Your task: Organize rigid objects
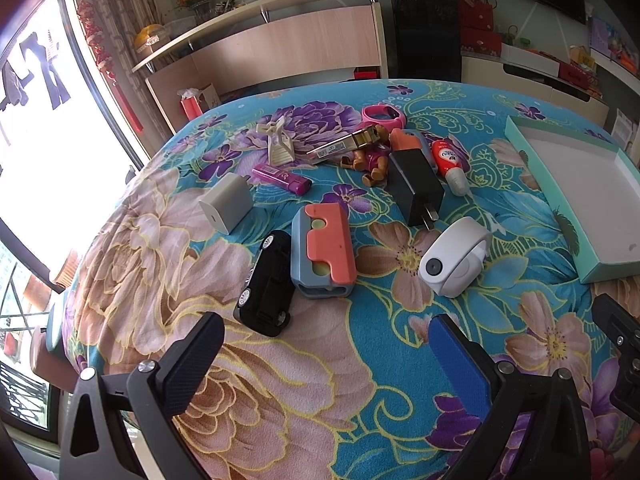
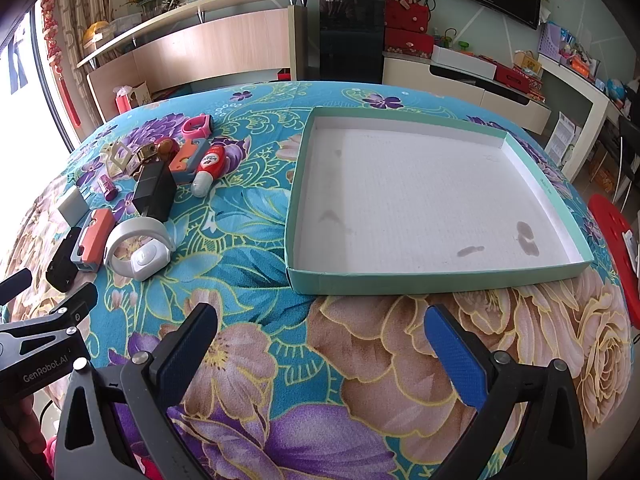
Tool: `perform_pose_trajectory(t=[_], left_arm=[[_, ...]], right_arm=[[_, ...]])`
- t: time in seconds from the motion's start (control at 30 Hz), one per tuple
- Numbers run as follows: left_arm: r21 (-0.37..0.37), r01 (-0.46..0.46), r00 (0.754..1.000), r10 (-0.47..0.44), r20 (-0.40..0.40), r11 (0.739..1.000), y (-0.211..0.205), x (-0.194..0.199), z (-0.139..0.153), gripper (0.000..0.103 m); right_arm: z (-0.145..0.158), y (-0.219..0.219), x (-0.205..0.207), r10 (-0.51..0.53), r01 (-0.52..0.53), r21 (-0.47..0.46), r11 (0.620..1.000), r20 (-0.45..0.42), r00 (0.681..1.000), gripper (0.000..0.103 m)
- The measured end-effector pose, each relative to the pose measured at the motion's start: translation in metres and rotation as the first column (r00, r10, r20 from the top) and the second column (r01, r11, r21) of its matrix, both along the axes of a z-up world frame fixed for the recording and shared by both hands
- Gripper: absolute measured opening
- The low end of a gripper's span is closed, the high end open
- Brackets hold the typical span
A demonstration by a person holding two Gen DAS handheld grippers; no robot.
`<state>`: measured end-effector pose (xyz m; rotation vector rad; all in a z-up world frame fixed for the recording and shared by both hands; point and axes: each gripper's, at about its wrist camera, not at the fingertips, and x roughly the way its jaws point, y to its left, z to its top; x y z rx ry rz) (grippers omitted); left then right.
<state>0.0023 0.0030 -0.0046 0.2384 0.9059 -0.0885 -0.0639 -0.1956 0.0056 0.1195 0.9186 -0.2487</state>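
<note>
Small rigid items lie scattered on a floral cloth. Nearest my left gripper [image 1: 326,334], which is open and holds nothing, are a black toy car [image 1: 266,284], a blue-and-orange block [image 1: 323,250] and a white round device [image 1: 454,258]. Farther back lie a white charger [image 1: 226,202], a black charger [image 1: 416,184], a purple lighter [image 1: 282,178], a toy dog [image 1: 372,160], a red-and-white tube [image 1: 450,162] and a pink watch [image 1: 383,117]. My right gripper [image 2: 320,326] stands open just in front of an empty teal-rimmed box lid [image 2: 436,278].
The cloth-covered table [image 2: 248,288] falls away at its left edge toward a bright window [image 1: 36,128]. A red stool [image 2: 616,232] stands to the right of the table. Shelves and cabinets line the far wall. The left gripper's arm [image 2: 44,336] shows at the lower left of the right wrist view.
</note>
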Motion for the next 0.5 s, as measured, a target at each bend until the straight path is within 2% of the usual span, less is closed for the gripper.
perform_pose_trajectory(t=[0.5], left_arm=[[0.0, 0.0, 1.0, 0.0, -0.001, 1.0, -0.0002, 0.0002, 0.0001, 0.103]], right_arm=[[-0.0001, 0.0005, 0.0006, 0.0, 0.0, 0.0, 1.0, -0.003, 1.0, 0.103]])
